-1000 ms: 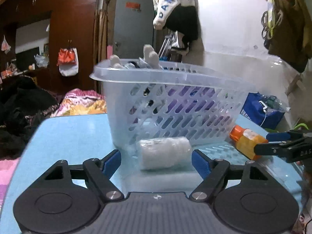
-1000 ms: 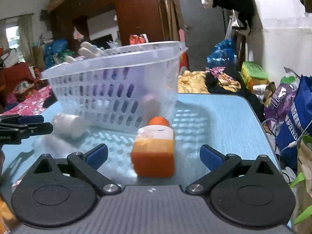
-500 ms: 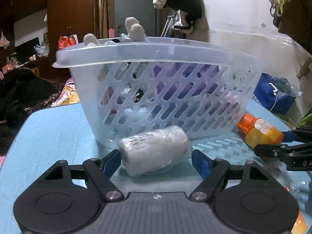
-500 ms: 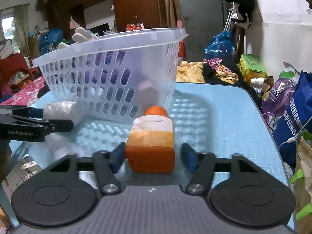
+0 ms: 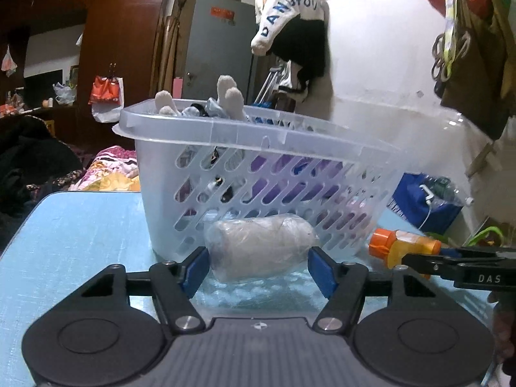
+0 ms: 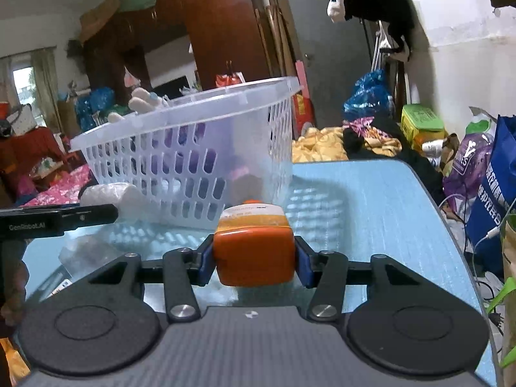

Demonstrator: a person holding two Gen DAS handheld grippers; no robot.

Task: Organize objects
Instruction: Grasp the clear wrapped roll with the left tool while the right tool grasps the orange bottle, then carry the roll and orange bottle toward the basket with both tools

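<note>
A white plastic-wrapped roll (image 5: 261,245) lies between the blue pads of my left gripper (image 5: 258,267), lifted a little off the blue table (image 5: 80,235); the jaws are shut on it. It also shows in the right wrist view (image 6: 109,196). My right gripper (image 6: 254,259) is shut on an orange bottle (image 6: 254,248), cap pointing away; it also shows in the left wrist view (image 5: 403,247). A clear perforated basket (image 5: 258,174) holding soft toys and other items stands just behind both, and shows in the right wrist view (image 6: 193,148).
The blue table's right edge (image 6: 451,225) has bags on the floor beyond it (image 6: 493,187). Clothes hang on the wall behind the basket (image 5: 296,32). A bed with bedding lies past the table's far left (image 5: 106,174).
Both grippers closed: the right onto the orange bottle, the left onto the wrapped roll. Both views have risen slightly, and the left has backed away from the basket.
</note>
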